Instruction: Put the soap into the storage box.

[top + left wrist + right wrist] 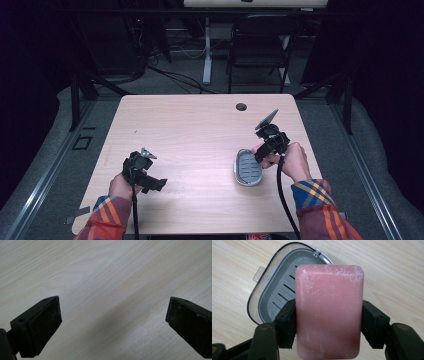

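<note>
- The right gripper (329, 322) was clamped on a pink bar of soap (329, 312); in the right gripper view each black pad pressed flat against one long side of the bar, at about the middle of its length.
- The bar stood up between the jaws, its broad face turned to the camera, with rounded corners and a pale, powdery bloom over the pink.
- Just behind and below the bar lay a soap dish (268, 293): a clear outer shell with a small tab on its edge and a grey slotted tray inside. The bar covered the nearer part of the dish from that camera, so whether soap and dish touched could not be told.
- In the high view the right gripper (263, 152) hung over the right edge of the soap dish (246, 167), which sat on the right half of the table (200, 130); the soap itself was too small there to make out.
- The left gripper (113, 322) stood wide, nothing between its pads, only bare pale wood grain beneath them.
- In the high view the left gripper (150, 181) sat low at the near left of the table, well apart from the dish.
- Beyond the table, a dark chair (260, 45) stood on the floor.
</note>
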`<control>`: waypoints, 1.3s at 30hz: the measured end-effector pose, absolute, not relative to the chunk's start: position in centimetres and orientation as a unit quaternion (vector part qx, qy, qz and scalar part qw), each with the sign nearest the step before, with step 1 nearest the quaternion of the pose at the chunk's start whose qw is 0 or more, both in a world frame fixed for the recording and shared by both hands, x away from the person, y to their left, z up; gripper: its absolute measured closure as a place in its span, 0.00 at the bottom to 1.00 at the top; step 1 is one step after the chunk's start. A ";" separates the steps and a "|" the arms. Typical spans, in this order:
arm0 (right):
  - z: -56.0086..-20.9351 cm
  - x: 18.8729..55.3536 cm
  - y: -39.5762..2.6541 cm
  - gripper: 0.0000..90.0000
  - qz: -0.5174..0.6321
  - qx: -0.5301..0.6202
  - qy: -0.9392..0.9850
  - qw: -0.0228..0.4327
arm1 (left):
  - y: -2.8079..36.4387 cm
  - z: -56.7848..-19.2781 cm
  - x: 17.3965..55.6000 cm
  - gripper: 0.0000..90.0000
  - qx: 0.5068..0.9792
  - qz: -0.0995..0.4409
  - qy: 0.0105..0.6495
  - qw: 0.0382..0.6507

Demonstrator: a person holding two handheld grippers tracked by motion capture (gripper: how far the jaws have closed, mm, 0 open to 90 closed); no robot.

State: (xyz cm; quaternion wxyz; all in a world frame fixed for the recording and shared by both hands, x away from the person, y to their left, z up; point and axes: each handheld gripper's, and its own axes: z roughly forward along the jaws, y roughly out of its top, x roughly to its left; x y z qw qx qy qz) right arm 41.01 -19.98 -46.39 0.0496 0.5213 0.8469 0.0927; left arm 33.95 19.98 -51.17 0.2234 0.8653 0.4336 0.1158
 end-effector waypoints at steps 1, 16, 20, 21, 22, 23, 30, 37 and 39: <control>-46.5 41.0 -19.8 0.41 0.093 0.523 0.846 0.051 | 20.0 -51.2 34.0 0.00 0.865 0.116 0.434 0.223; -48.7 41.5 -17.5 0.41 0.060 0.522 0.849 0.048 | 19.9 -51.2 33.9 0.00 0.866 0.117 0.432 0.223; -49.0 41.5 -17.2 0.41 0.059 0.526 0.847 0.050 | 19.9 -51.2 33.9 0.00 0.866 0.117 0.433 0.223; -49.1 41.5 -17.2 0.41 0.058 0.525 0.848 0.050 | 19.9 -51.2 33.9 0.00 0.866 0.117 0.433 0.223; -49.2 41.5 -17.1 0.41 0.056 0.527 0.846 0.052 | 19.9 -51.2 33.9 0.00 0.866 0.117 0.432 0.223; -49.3 41.6 -17.0 0.41 0.054 0.527 0.846 0.051 | 19.9 -51.2 33.9 0.00 0.866 0.117 0.433 0.223; -49.8 41.6 -16.8 0.41 0.056 0.546 0.835 0.050 | 19.9 -51.2 33.9 0.00 0.866 0.117 0.433 0.223; -50.1 41.6 -16.9 0.41 0.055 0.550 0.832 0.040 | 19.9 -51.2 33.9 0.00 0.865 0.116 0.433 0.223; -50.0 41.5 -17.0 0.41 0.062 0.556 0.828 0.039 | 19.9 -51.2 33.9 0.00 0.865 0.116 0.434 0.223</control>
